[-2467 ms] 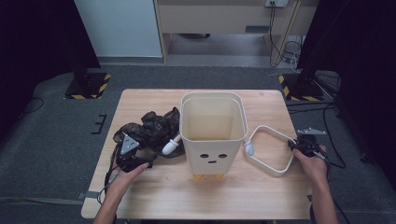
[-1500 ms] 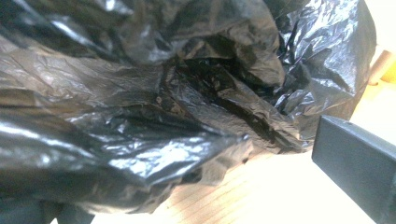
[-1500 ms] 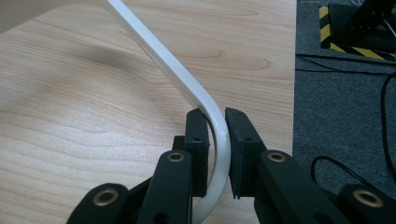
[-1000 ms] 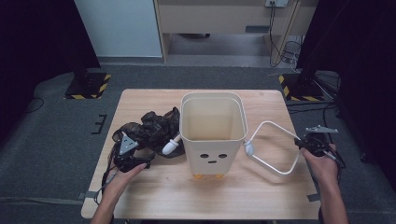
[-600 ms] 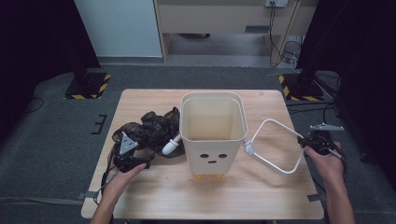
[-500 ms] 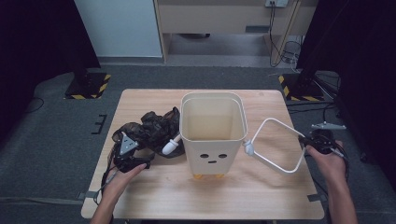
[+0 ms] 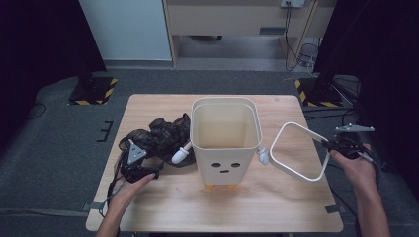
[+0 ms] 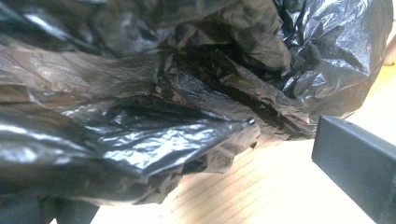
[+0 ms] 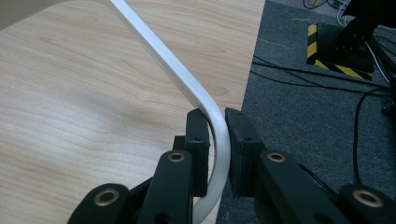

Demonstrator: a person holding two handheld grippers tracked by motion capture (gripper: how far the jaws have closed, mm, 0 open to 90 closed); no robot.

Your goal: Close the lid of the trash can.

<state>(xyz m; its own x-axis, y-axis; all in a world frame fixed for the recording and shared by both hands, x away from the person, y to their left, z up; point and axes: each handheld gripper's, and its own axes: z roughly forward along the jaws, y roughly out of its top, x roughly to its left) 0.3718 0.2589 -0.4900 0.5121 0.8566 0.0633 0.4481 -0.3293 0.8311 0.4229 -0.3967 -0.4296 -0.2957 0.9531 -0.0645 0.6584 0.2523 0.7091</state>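
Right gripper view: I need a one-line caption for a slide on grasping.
Right gripper shut on the white frame at its rounded corner, above the wooden table's edge.

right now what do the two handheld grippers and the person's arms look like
Both tools are black. The right gripper has two flat rectangular black jaws on linked bars with brass-coloured pivot rings, a grey three-cornered plate on top and a thin black cable. The left gripper has the same grey plate, marked with small dark dots, and a trailing cable. The forearms are bare, with no sleeves or gloves in view.
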